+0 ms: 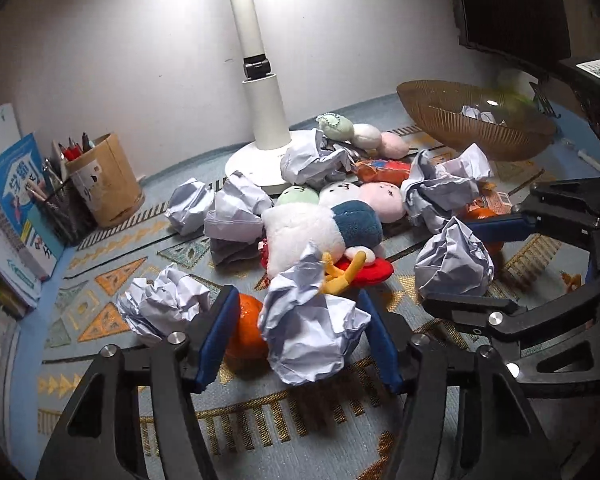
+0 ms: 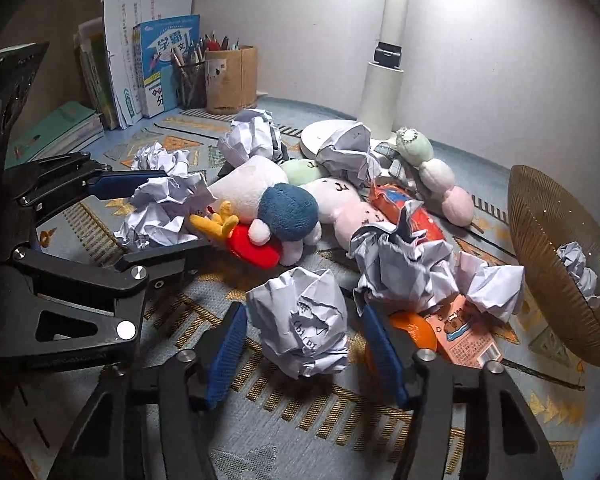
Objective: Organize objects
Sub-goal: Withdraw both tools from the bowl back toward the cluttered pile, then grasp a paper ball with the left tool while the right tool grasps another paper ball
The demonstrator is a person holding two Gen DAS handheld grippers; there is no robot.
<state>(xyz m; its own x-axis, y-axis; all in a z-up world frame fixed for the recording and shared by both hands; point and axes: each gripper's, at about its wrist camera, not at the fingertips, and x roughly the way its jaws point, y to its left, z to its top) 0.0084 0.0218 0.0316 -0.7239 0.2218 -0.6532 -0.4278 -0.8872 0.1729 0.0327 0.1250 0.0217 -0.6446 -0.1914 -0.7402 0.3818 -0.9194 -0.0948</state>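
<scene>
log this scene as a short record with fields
surface: patterned mat
left gripper: closed around left ball, crumpled paper
right gripper: closed around right ball, crumpled paper
basket: tilted, one paper wad inside
loose: plush toys, orange, more paper wads
back: lamp, books
</scene>
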